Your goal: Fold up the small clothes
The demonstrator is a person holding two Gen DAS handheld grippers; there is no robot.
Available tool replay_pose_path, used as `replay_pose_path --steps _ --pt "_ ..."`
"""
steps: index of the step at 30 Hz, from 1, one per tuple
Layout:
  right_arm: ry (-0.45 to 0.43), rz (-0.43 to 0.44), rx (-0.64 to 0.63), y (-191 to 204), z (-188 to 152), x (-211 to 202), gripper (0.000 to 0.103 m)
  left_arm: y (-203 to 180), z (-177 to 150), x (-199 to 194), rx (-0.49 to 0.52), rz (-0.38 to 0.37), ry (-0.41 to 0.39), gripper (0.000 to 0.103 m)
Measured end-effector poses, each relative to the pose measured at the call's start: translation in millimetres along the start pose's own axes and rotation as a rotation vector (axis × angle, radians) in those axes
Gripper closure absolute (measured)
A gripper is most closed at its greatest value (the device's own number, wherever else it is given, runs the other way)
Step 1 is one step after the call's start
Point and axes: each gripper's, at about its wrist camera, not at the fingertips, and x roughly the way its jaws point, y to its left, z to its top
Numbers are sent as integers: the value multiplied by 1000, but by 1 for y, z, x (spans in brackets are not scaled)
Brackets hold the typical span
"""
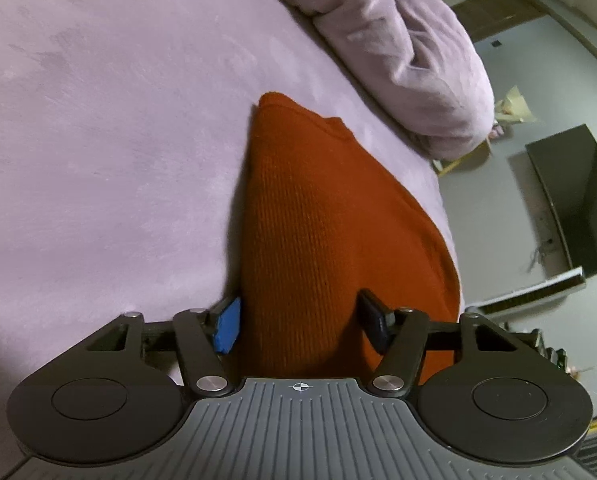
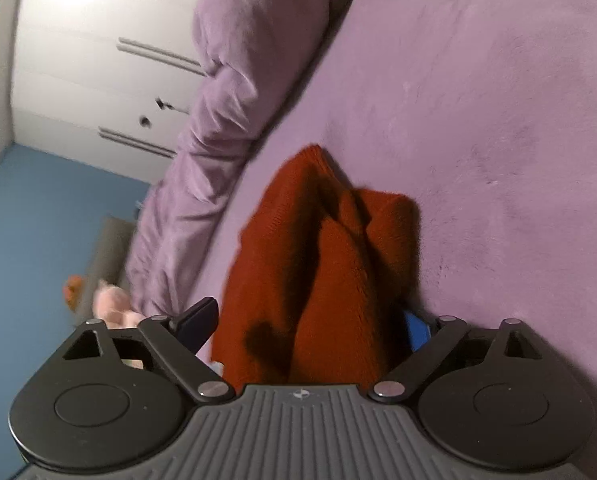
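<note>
My left tongs (image 1: 298, 322) sit at the bottom middle of the left view. The orange-red knit top (image 1: 298, 220) runs up from between the two fingers to the middle of the picture, lying on the purple bed cover (image 1: 98, 120). The blue pad (image 1: 227, 326) is right at the left edge of the cloth, and the black finger (image 1: 372, 316) lies over the cloth on the right. I cannot tell if they are squeezing the cloth or only sitting around it.

A rolled purple blanket (image 1: 410, 52) lies in the upper right.

In the right view my right tongs (image 2: 310, 326) are spread wide, released. The knit top (image 2: 322, 264) is bunched between the fingers, rising to the middle of the picture. The black finger (image 2: 196, 320) stands clear of it on the left.

I think I am at the start of a fold, reaching for the near edge with both tongs. Next I should pinch that edge on both sides, lift it, and carry it over to the far end, keeping it even.
</note>
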Motion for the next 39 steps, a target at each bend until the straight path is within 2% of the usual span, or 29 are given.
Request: replay_pose_path --steps 1,3,4,5,7,10,14,20,22,24,25,26,28,30,31,32,34,35,37,39 --pt "-3 -7 -13 3 -1 4 19 0 1 2 -1 -1 -1 45" --pt "1 -24 -24 7 -3 13 40 1 1 1 6 -8 -10 59" --pt "10 -20 -9 6 -4 17 55 -2 0 -1 30 -10 -18 61" --pt "10 -16 3 7 -7 19 58 -6 -1 -5 70 -5 -31 64" --pt "-4 -22 -26 13 -12 16 61 -12 -3 -14 98 -5 -42 67" --pt "-10 17 -20 29 -18 11 63 -19 -1 -29 100 -25 -60 68" --pt "46 53 -47 64 -36 17 63 -28 -5 -68 112 -31 -98 70" --pt "189 116 -99 112 -87 44 63 -13 -25 -152 140 113 -147 69" --pt "225 93 -118 119 -108 53 62 5 -37 -173 132 172 -147 68" --pt "243 24 -148 124 -128 62 53 17 -46 -180 157 255 -124 64" --pt "219 -37 -153 125 -134 60 40 26 -48 -184 157 310 -121 63" --pt "159 -114 -170 127 -139 52 32 33 -49 -190 150 346 -135 57" --pt "6 -227 -229 137 -146 29 32 44 -47 -205 126 402 -220 52" --pt "-139 -266 -288 152 -150 6 32 44 -40 -213 113 424 -287 48" --pt "-176 -252 -303 161 -150 -1 35 43 -36 -214 105 411 -308 46" --pt "-185 -224 -310 170 -150 -1 45 40 -31 -211 97 387 -322 41" --pt "-126 -174 -337 191 -150 18 60 31 -23 -199 111 364 -340 37" --pt "-82 -175 -367 201 -152 36 69 25 -21 -190 136 384 -353 37" --pt "-23 -209 -406 208 -154 70 79 16 -12 -163 192 470 -357 36" --pt "8 -289 -432 201 -151 106 81 14 -6 -136 223 543 -341 36"
